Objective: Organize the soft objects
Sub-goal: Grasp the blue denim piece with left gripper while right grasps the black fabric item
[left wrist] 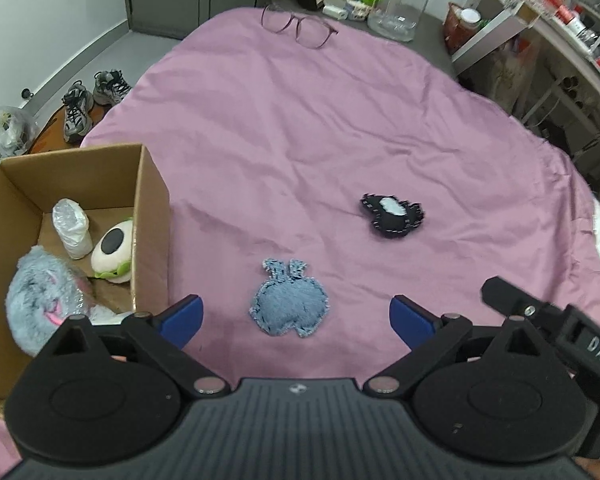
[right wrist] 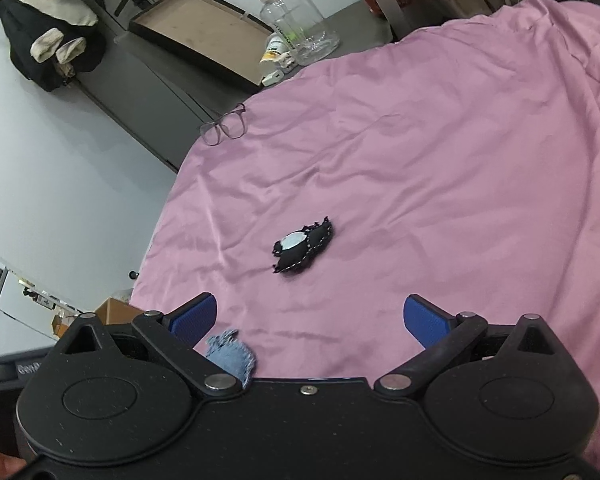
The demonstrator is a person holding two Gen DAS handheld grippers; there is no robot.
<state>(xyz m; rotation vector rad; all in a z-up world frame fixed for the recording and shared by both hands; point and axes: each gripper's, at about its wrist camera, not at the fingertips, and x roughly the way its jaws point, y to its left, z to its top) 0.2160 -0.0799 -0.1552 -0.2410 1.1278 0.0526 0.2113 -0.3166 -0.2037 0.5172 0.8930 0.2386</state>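
Lowering my left tongs [left wrist: 296,320], spread wide and empty, I should straddle the denim plush [left wrist: 289,306] lying flat on the pink bedsheet [left wrist: 340,140] and pinch its padded middle, not the frayed edge. My right tongs [right wrist: 310,320], equally wide, aim at the black plush [right wrist: 303,249] at 12 o'clock; the cardboard box [left wrist: 152,216] waits at 9 o'clock.

On the bedsheet [left wrist: 300,140] before you, the denim toy [left wrist: 289,304] lies nearest, between the spread fingers of your left gripper [left wrist: 296,320], untouched. The dark stitched toy [left wrist: 392,216] lies farther out to its right, well apart. At the sheet's left edge stands the cardboard box [left wrist: 152,216], with a furry plush [left wrist: 44,300], an eyeball plush [left wrist: 114,250] and a wrapped roll [left wrist: 73,228] inside. Glasses [left wrist: 300,28] rest at the far edge.
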